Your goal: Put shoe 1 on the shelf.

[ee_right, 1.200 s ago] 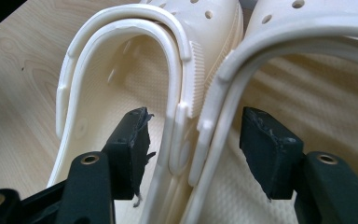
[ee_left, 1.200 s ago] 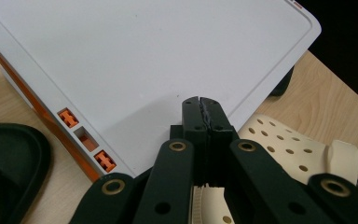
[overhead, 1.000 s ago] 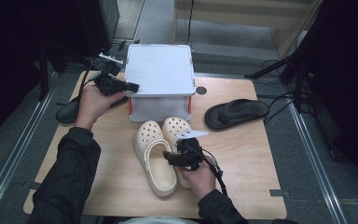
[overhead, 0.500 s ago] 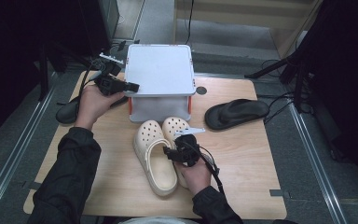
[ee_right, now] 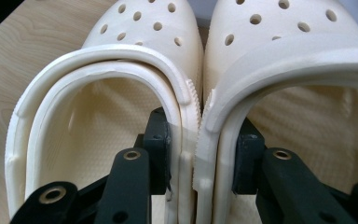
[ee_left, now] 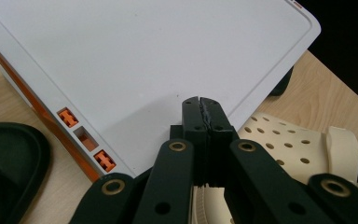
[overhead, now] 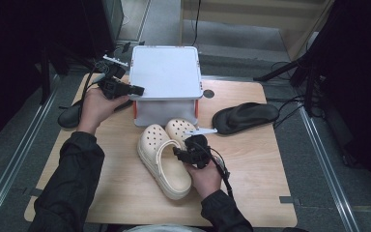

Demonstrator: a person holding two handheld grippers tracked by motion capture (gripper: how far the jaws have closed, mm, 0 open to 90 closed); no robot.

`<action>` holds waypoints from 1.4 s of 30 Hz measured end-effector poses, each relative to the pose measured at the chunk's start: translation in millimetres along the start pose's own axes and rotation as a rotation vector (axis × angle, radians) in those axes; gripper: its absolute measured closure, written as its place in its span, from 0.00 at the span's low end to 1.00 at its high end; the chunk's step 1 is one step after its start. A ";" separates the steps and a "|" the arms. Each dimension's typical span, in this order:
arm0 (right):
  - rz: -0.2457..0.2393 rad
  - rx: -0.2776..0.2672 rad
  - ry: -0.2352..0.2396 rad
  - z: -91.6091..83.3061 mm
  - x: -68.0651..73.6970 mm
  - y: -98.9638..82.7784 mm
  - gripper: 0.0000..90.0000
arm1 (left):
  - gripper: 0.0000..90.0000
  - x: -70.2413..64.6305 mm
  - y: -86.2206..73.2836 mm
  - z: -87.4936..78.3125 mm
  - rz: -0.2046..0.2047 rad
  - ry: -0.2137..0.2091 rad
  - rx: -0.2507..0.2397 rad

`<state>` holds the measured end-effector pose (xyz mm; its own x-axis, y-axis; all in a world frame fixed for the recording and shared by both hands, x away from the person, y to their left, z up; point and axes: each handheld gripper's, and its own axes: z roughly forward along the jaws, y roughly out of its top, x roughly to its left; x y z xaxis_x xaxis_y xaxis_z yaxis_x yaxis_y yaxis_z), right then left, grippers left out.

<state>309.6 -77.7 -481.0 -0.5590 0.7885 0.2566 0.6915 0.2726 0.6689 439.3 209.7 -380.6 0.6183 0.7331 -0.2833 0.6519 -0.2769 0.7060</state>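
The adjoining inner walls of the two cream clogs are pinched between the right gripper, whose jaws have just been closing; the left gripper is held fully closed and empty over the white box lid.

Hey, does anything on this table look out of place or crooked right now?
Yes: the two black sandals are split up. One black sandal lies on the right of the wooden table; the other hangs over its left edge. The cream perforated foam clogs sit neatly paired before the white lidded box.
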 end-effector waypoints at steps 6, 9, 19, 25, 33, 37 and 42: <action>-0.022 -0.010 0.006 -2.4 2.2 13.9 0.74 | 1.00 0.4 0.0 -0.1 0.000 -0.005 0.001; -0.022 -0.020 0.006 -0.9 0.7 23.1 0.74 | 1.00 0.3 0.0 -0.1 -0.002 -0.004 0.001; 0.001 -0.057 -0.012 23.5 -6.6 58.8 0.74 | 1.00 0.1 -0.2 -0.2 0.005 0.001 -0.001; 0.034 -0.051 -0.050 43.0 -15.1 70.4 0.74 | 1.00 0.8 -0.3 -0.5 0.007 -0.006 0.002; 0.057 -0.052 -0.081 57.0 -22.8 82.4 0.74 | 1.00 1.7 -0.5 -0.8 0.003 -0.011 0.001; 0.056 -0.066 -0.110 64.0 -22.3 89.3 0.74 | 1.00 2.2 -0.6 -0.9 0.000 -0.014 0.001; 0.064 -0.080 -0.150 75.1 -20.5 92.2 0.74 | 1.00 2.7 -0.8 -1.1 -0.002 -0.018 0.001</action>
<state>419.1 -27.3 -477.0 -0.4364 0.8779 0.1968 0.6813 0.1796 0.7096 439.9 212.6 -381.3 0.6250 0.7224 -0.2959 0.6531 -0.2762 0.7051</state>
